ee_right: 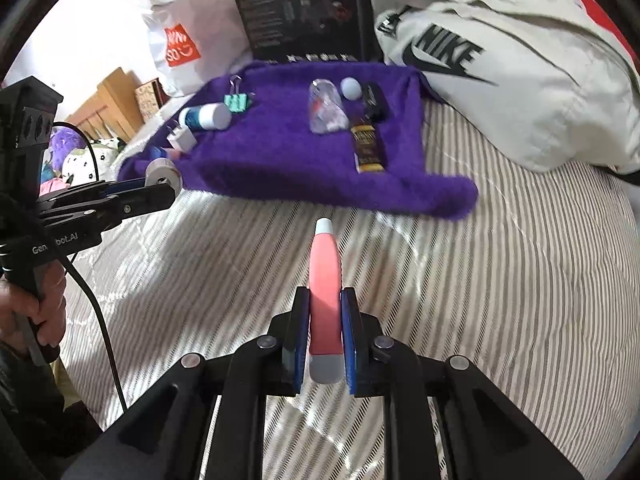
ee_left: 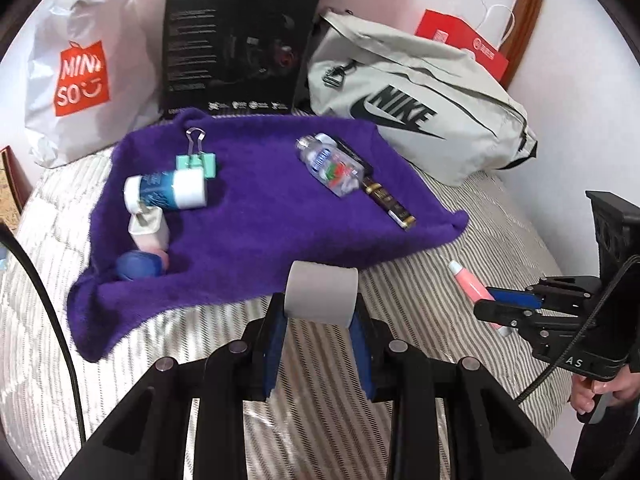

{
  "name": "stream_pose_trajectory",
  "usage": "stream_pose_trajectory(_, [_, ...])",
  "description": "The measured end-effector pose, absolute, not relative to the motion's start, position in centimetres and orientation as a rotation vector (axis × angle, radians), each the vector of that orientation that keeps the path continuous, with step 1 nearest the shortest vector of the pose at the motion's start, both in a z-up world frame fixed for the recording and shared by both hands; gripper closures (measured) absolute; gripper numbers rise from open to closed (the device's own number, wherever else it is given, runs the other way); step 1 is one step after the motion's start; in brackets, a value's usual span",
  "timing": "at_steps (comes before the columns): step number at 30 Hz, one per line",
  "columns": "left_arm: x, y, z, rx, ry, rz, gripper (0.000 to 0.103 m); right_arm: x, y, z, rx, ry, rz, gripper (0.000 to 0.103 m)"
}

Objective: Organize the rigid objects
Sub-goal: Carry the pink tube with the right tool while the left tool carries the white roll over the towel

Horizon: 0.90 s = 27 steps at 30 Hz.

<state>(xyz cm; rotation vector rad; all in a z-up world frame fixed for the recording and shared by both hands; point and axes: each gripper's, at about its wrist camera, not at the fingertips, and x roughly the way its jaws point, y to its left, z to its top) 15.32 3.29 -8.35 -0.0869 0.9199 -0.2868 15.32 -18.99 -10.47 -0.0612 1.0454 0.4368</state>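
My left gripper (ee_left: 320, 312) is shut on a grey tape roll (ee_left: 322, 292), held above the striped bed at the near edge of the purple towel (ee_left: 260, 216). My right gripper (ee_right: 325, 312) is shut on a pink tube (ee_right: 326, 280) with a white cap, held over the bed short of the towel. On the towel lie a green binder clip (ee_left: 196, 160), a blue and white bottle (ee_left: 166, 192), a white charger (ee_left: 148, 230), a blue object (ee_left: 136, 266), a clear bottle (ee_left: 332, 166) and a dark gold-trimmed stick (ee_left: 388, 200).
A Nike bag (ee_left: 420, 108) lies right of the towel. A black box (ee_left: 236, 44) and a white Miniso bag (ee_left: 80, 76) stand behind it against the wall. A black cable (ee_left: 48, 304) runs at the left. The striped bedcover (ee_right: 500, 280) spreads around.
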Motion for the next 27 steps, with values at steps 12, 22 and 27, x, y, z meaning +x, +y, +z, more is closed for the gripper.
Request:
stream_pose_trajectory(12, [16.9, 4.9, -7.5, -0.064, 0.918, -0.246, 0.073, 19.4, -15.7, -7.5, -0.101, 0.968, 0.482, 0.088])
stream_pose_trajectory(22, [18.1, 5.7, -7.4, -0.059, 0.922, -0.229, 0.073, 25.2, -13.2, -7.4, -0.172, 0.973, 0.492, 0.088])
stream_pose_trajectory(27, [18.7, 5.8, -7.8, -0.062, 0.936, -0.231, 0.073, 27.1, -11.7, -9.2, -0.259, 1.008, 0.520, 0.088])
